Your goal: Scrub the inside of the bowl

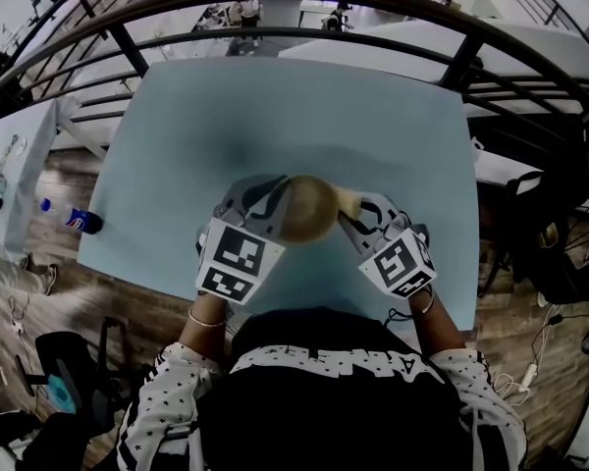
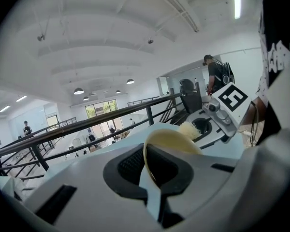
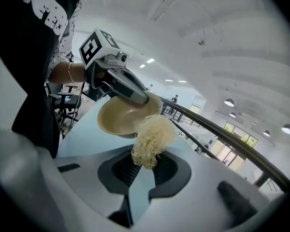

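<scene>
A tan bowl (image 1: 307,207) is held above the pale blue table (image 1: 275,116), tilted on its side with its opening toward the right. My left gripper (image 1: 263,204) is shut on the bowl's rim (image 2: 150,153). The bowl (image 3: 125,117) shows its inside in the right gripper view. My right gripper (image 1: 358,212) is shut on a pale yellow scrubber (image 3: 152,139) of tangled fibre, which sits at the bowl's rim on the right. In the head view the scrubber (image 1: 349,201) peeks out beside the bowl.
A dark curved railing (image 1: 294,8) runs beyond the table's far edge. A blue bottle (image 1: 77,220) lies on the floor to the left. Chairs and cables (image 1: 550,263) stand at the right. The person's body fills the near side.
</scene>
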